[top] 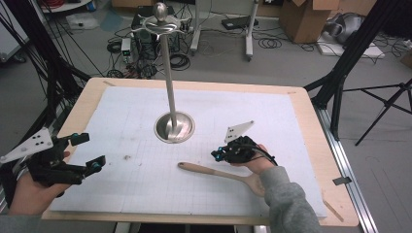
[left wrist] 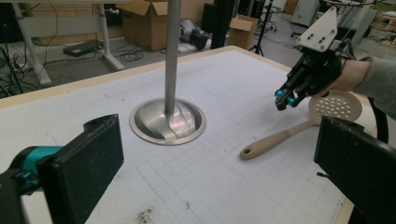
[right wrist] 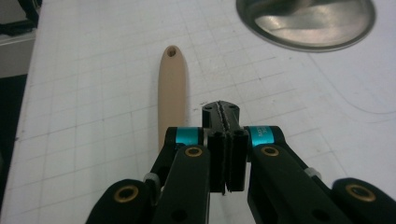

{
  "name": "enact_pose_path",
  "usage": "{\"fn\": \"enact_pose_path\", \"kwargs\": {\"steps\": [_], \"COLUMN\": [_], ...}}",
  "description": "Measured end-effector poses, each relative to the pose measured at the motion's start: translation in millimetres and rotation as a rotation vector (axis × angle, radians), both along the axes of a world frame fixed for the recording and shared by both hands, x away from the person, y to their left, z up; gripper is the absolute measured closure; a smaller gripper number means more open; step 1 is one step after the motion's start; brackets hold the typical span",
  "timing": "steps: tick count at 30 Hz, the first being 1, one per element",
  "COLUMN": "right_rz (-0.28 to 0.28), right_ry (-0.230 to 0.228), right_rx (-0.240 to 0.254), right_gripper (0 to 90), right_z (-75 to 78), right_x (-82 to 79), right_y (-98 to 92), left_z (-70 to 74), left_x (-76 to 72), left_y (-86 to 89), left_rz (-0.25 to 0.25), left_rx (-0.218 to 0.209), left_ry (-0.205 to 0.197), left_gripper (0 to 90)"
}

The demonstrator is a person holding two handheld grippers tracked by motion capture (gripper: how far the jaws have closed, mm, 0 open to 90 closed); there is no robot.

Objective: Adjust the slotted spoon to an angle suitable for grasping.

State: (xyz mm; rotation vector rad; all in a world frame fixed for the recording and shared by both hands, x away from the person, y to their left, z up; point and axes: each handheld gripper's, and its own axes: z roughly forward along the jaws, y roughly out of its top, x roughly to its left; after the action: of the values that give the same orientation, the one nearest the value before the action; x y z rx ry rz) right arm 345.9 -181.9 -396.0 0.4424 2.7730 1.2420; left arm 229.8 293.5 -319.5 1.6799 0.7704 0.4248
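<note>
Lying on the white gridded worktop (top: pixel 121 194) in the high view, a wooden slotted spoon (top: pixel 214 171) rests in front of the metal stand (top: pixel 174 127), its bowl hidden under the right hand. The right gripper (top: pixel 217 155) hovers just above the handle, fingers pressed together on nothing. The left gripper (top: pixel 87 153) sits at the left edge, fingers spread.

From the left gripper view, its own fingers (left wrist: pixel 88 163) stand wide apart, the spoon (left wrist: pixel 299 128) lying well beyond them beside the stand's base (left wrist: pixel 167 122).

From the right gripper view, the closed fingers (right wrist: pixel 224 140) sit just beside the spoon handle (right wrist: pixel 172 93), not touching it.
</note>
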Motion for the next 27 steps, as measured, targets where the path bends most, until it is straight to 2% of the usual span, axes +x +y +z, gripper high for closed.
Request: {"fn": "enact_pose_path", "kwargs": {"steps": [1, 4, 6, 8, 12, 15, 17, 20, 21, 22, 23, 24, 26, 27], "right_rz": [0.002, 0.016, 0.041, 0.047, 0.044, 0.005, 0.016, -0.001, -0.001, 0.025, 0.025, 0.043, 0.046, 0.046], "right_ry": [-0.017, -0.027, -0.006, -0.011, -0.004, 0.023, 0.029, 0.013, 0.013, 0.008, 0.008, 0.011, 0.007, 0.007], "right_rx": [0.001, -0.005, -0.002, 0.008, 0.069, 0.107, 0.131, 0.104, 0.104, 0.125, 0.125, 0.093, 0.051, 0.051], "right_gripper": [90.0, 90.0, 89.7, 89.6, 88.4, 84.9, 83.8, 77.4, 77.4, 68.3, 68.3, 58.0, 48.9, 48.9], "right_z": [3.2, 9.8, 12.3, 15.4, 21.8, 24.8, 25.6, 31.3, 31.3, 34.6, 34.6, 36.2, 35.8, 35.8], "right_x": [-2.7, -11.1, -15.8, -19.5, -22.4, -22.9, -25.5, -28.5, -28.5, -32.6, -32.6, -36.3, -37.8, -37.8], "right_y": [-2.3, -6.5, -6.9, -6.4, -12.3, -22.5, -28.2, -35.5, -35.5, -38.6, -38.6, -39.6, -38.8, -38.8], "left_z": [0.0, 1.8, 2.2, 4.1, 6.9, 8.5, 8.8, 9.1, 9.1, 8.6, 8.3, 7.9, 8.0, 8.0], "left_x": [0.0, -0.5, -0.5, -0.6, -1.0, -1.0, -1.0, 0.0, 0.0, 0.4, 0.6, 1.0, 1.0, 1.0], "left_y": [0.0, -1.8, -2.4, -1.4, 2.2, 3.6, 3.8, 3.6, 3.6, 2.9, 2.3, 0.6, -0.7, -0.7], "left_rz": [0.0, -0.003, -0.003, -0.002, 0.002, 0.005, 0.004, 0.002, 0.002, 0.004, 0.002, 0.0, -0.003, -0.003], "left_rx": [0.0, 0.001, -0.002, -0.003, -0.013, -0.021, -0.025, -0.024, -0.024, -0.022, -0.018, -0.017, -0.014, -0.014], "left_ry": [0.0, -0.005, -0.007, -0.012, -0.021, -0.025, -0.026, -0.026, -0.026, -0.025, -0.023, -0.023, -0.023, -0.023], "left_gripper": [1.9, 1.8, 1.8, 1.8, 1.8, 1.8, 1.8, 1.8, 1.9, 1.8, 1.8, 1.8, 1.9, 1.9]}}
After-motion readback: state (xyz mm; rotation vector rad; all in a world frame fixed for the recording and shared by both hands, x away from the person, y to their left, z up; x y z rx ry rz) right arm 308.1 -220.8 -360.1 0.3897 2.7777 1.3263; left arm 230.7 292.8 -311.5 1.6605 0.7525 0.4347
